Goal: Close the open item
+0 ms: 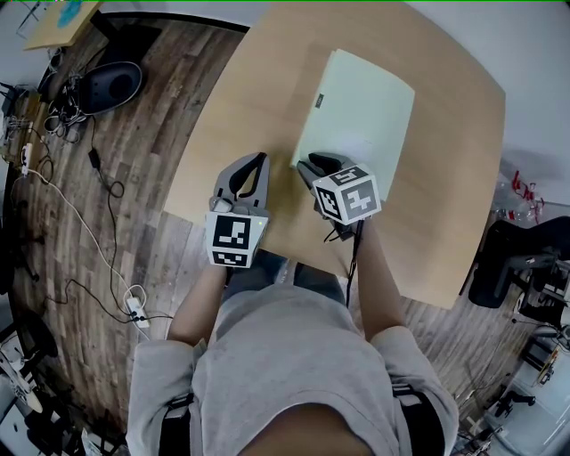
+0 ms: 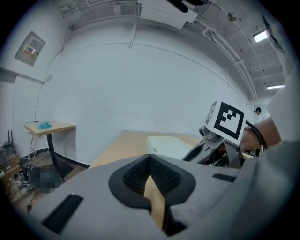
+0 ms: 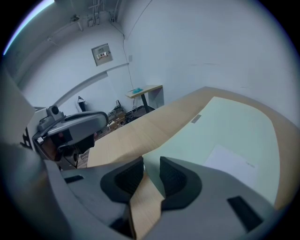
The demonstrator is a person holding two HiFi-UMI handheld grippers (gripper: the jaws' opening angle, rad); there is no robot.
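A pale green folder (image 1: pixel 361 107) lies flat and closed on the wooden table (image 1: pixel 258 80), with a white sheet (image 3: pixel 229 157) on its cover. My right gripper (image 1: pixel 312 165) is at the folder's near left corner. In the right gripper view its jaws (image 3: pixel 151 171) stand apart, the folder's corner (image 3: pixel 154 157) lies just beyond the gap, and the pads do not press on it. My left gripper (image 1: pixel 258 160) hovers over bare table left of the folder (image 2: pixel 171 145). It is shut (image 2: pixel 149 159) with nothing between its fingers. Each gripper shows in the other's view: the right gripper (image 2: pixel 211 145), the left gripper (image 3: pixel 70 126).
To the left, cables and a power strip (image 1: pixel 134 307) trail over the wood floor beside a black round object (image 1: pixel 111 85) and a small side table (image 1: pixel 62 22). An office chair (image 1: pixel 508 258) stands at the right. The table's near edge runs just in front of the person.
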